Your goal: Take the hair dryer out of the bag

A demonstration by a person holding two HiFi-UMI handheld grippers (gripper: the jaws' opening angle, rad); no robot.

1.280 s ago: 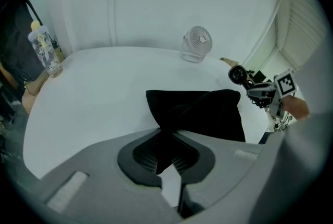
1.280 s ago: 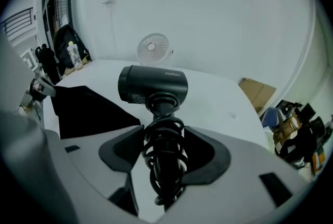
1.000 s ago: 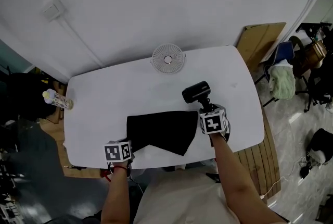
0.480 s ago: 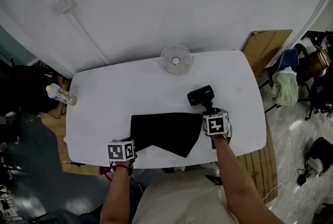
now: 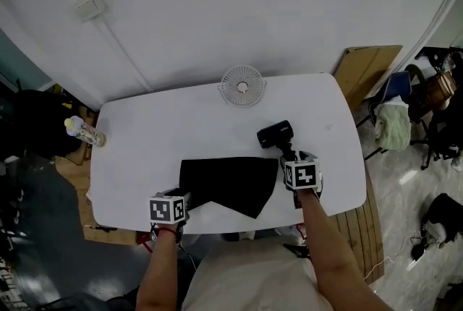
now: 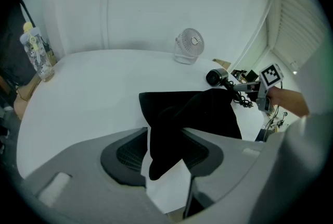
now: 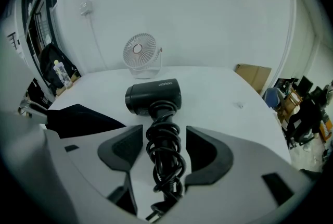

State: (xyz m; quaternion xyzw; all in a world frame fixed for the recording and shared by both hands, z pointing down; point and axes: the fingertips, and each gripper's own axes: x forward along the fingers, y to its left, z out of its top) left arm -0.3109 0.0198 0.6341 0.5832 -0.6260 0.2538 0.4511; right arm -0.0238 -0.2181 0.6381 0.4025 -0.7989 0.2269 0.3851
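Observation:
A black hair dryer (image 5: 275, 134) lies on the white table (image 5: 145, 136), right of the flat black bag (image 5: 228, 183). Its handle, wound with black cord (image 7: 165, 152), runs between the pads of my right gripper (image 5: 289, 156), which do not touch it. The right gripper (image 7: 164, 147) is still opening wider. At the near table edge, my left gripper (image 5: 182, 199) has the bag's corner (image 6: 164, 145) hanging between its jaws. The left gripper (image 6: 164, 147) is opening and the pads no longer press the cloth.
A small white fan (image 5: 241, 85) stands at the table's far edge. A bottle (image 5: 85, 132) stands at the far left corner. Beyond the right edge are a cardboard sheet (image 5: 365, 64) and a chair with cloth (image 5: 394, 118). A wall rises behind the table.
The head view has shifted slightly. Both grippers, the bag and the hair dryer keep their places on the table.

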